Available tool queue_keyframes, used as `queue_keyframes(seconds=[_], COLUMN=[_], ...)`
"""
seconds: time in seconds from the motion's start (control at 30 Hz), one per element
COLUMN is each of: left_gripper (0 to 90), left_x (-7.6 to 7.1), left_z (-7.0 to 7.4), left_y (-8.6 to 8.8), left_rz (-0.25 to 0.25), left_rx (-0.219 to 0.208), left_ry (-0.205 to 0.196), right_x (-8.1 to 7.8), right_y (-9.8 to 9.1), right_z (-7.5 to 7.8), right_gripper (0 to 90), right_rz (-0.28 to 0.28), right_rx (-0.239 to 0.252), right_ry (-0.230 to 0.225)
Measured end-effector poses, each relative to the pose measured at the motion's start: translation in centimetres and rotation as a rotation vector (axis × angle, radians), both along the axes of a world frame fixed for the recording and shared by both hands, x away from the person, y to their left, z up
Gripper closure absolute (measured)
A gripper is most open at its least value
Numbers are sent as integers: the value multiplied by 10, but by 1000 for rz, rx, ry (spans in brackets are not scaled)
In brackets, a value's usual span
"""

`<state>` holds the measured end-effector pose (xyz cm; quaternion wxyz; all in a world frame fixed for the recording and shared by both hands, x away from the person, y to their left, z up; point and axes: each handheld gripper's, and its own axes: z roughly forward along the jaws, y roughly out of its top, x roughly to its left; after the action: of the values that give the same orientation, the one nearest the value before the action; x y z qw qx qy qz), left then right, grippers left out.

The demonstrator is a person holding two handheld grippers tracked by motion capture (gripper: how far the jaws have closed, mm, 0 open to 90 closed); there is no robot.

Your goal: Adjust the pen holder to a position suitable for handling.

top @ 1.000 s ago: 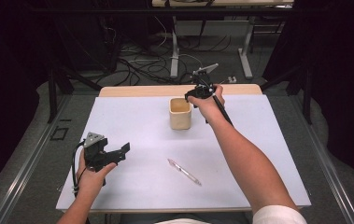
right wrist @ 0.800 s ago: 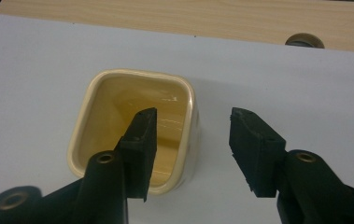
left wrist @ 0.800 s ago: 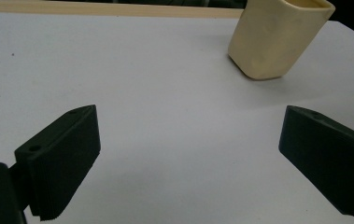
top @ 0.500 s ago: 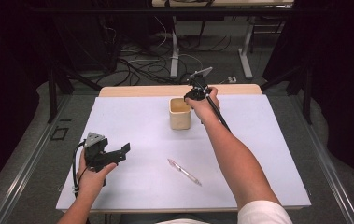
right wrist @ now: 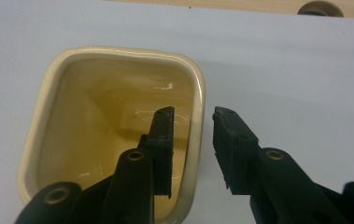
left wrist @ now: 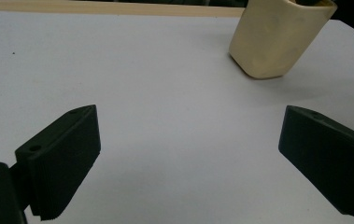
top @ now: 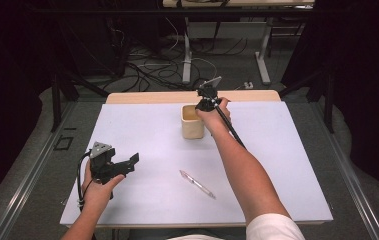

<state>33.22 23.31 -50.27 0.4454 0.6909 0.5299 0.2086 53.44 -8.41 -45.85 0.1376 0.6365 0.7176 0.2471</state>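
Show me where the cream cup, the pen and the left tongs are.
cream cup (top: 192, 129): high view, on its front outer wall.
pen (top: 197, 183): high view, mid-barrel, lying on the white table.
left tongs (top: 127, 165): high view, midway between the two open jaw tips.

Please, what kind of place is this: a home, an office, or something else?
Probably a lab or recording workspace, not a home. A white table holds just a cream cup and a pen; loose cables lie on the floor behind, among dark curtains.
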Motion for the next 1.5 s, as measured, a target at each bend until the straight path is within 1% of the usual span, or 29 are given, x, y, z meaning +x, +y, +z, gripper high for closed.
queue_keyframes(seconds=[0.07,0.1,0.23,0.3,0.37,0.6,0.73,0.77,0.8,0.87,0.9,1.0,1.07,1.1,1.13,1.2,1.23,1.27,1.33,1.4,1.43,1.47,1.5], left_gripper=[54,54,55,54,55,56,56,56,56,56,56,56,56,56,56,56,56,56,56,56,56,56,57], left_x=[0,0,0,0,0,0,0,0,0,0,0,0,0,0,0,0,0,1,1,1,1,1,1], left_z=[0,0,0,0,0,0,0,0,0,0,0,0,0,0,0,0,0,0,0,0,0,0,0], left_y=[0,0,0,0,0,0,0,0,0,0,0,0,0,0,0,0,0,0,-1,-1,0,0,0], left_rz=[0,0,0,0,0,1,-1,0,-1,-1,-1,-1,-1,-1,-1,-2,-4,-4,-6,-6,-7,-6,-5], left_rx=[0,0,1,2,2,3,5,5,6,6,6,5,7,7,7,7,10,9,10,12,12,12,12], left_ry=[-1,-1,-1,-1,-1,-1,-2,-3,-3,-3,-4,-4,-4,-4,-4,-5,-5,-5,-4,-4,-4,-4,-4], right_x=[1,1,1,1,1,1,1,2,2,2,2,2,2,2,3,3,3,3,3,2,2,2,2], right_y=[0,-1,-1,-2,-2,-1,-3,-4,-4,-6,-7,-10,-11,-13,-13,-16,-18,-20,-25,-30,-31,-32,-33], right_z=[-3,-3,-5,-5,-5,-5,-5,-4,-4,-5,-4,-4,-4,-4,-4,-4,-5,-5,-6,-7,-7,-8,-8], right_gripper=[721,737,773,775,776,781,781,782,784,788,794,799,799,803,808,818,821,823,826,826,826,826,826], right_rz=[-16,-22,-48,-52,-63,-76,-80,-93,-103,-103,-110,-112,-128,-121,-131,-138,-147,-157,-165,-177,-185,-190,-189], right_rx=[21,10,37,50,51,49,60,84,78,74,95,84,107,98,110,113,104,123,137,150,185,180,184], right_ry=[7,20,40,46,46,46,59,72,74,73,78,84,90,93,87,91,96,96,101,117,109,112,114])
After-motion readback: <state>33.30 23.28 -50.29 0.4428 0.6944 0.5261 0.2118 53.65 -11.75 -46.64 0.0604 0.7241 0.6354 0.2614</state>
